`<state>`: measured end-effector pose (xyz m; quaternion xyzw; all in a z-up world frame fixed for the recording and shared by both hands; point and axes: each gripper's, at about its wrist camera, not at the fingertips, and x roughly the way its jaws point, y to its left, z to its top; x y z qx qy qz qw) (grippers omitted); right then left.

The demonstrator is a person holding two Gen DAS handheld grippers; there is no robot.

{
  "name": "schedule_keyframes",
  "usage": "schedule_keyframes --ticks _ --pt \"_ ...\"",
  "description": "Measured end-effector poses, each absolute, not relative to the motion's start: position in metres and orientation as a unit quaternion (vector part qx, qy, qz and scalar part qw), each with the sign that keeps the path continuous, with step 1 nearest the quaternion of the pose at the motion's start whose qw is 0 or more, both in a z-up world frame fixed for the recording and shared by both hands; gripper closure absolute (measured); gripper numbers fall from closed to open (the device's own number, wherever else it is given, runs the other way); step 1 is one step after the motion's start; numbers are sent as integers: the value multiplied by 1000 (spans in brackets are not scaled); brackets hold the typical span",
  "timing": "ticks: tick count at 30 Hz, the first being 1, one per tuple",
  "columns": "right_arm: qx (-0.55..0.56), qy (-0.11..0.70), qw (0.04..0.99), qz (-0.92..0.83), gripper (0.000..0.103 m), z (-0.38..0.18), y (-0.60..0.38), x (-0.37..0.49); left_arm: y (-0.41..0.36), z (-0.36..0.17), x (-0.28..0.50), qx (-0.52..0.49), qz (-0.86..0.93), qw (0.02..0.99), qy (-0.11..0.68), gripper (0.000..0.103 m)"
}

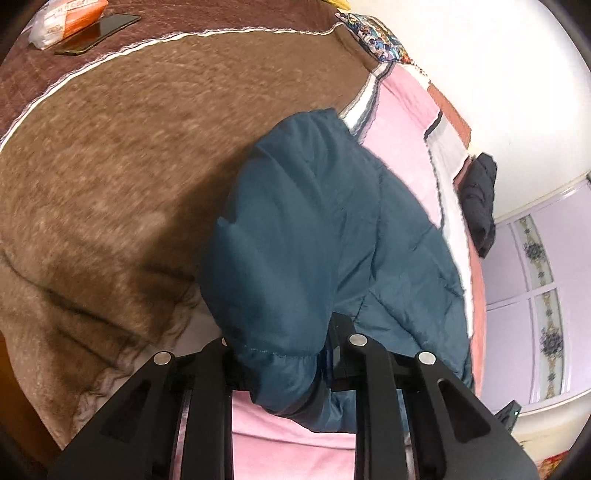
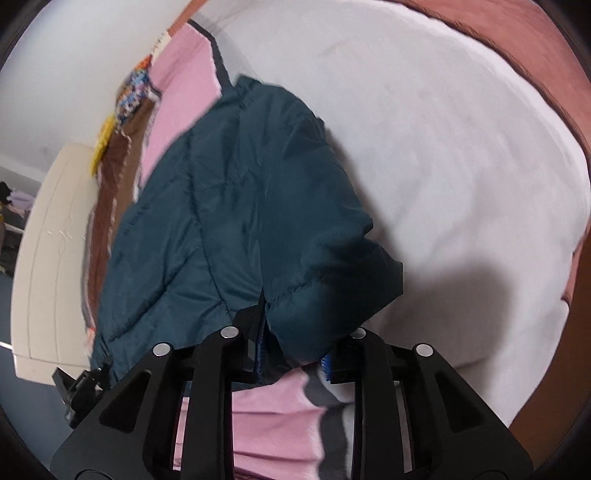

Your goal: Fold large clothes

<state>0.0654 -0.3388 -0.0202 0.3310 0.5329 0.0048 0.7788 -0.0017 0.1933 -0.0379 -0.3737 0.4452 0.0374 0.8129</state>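
A dark teal padded jacket (image 1: 325,229) fills the middle of the left wrist view, its quilted fabric bunched and lifted above a bed. Its stitched hem hangs at the lower centre of the frame, pinched in the left gripper (image 1: 284,354), whose black jaws stand narrow with the cloth clamped between them. In the right wrist view the same jacket (image 2: 236,206) spreads from the upper centre down to the lower centre, and another part of its edge is caught in the right gripper (image 2: 295,347), jaws likewise narrow and closed on the fabric; a blue pad shows beside the cloth.

Under the jacket lies a pink sheet (image 1: 295,443), seen at the bottom centre and again to the upper right of the garment. A brown fuzzy blanket (image 1: 122,155) covers the left and upper half of the left wrist view. At the upper left corner a dark phone (image 1: 98,33) rests beside an orange and white packet (image 1: 66,18). A black garment (image 1: 480,199) lies at the right edge, near a lilac cupboard door (image 1: 535,280) with flower panels.

In the right wrist view a white blanket (image 2: 443,166) fills the right side, and a cream cabinet (image 2: 51,258) stands at the left.
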Motion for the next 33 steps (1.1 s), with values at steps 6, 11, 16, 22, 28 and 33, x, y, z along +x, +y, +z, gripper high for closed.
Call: schedule_keyframes --ticks 6,11,16,22,28,33 --pt "333 559 759 -25 57 -19 -342 60 188 -40 4 -353 52 821 446 79" --pt "266 571 775 -53 50 6 -349 42 183 -39 9 -337 59 824 451 76" --pt "176 560 808 -44 63 36 -333 21 171 -34 18 -292 69 836 459 74" --pt "101 523 844 68 99 61 -263 45 173 -35 18 -280 67 840 460 74" --pt "50 483 860 155 103 69 -166 124 175 -36 17 -281 64 841 459 74" --pt "45 501 849 162 103 49 -109 201 174 -36 14 -285 63 840 458 74"
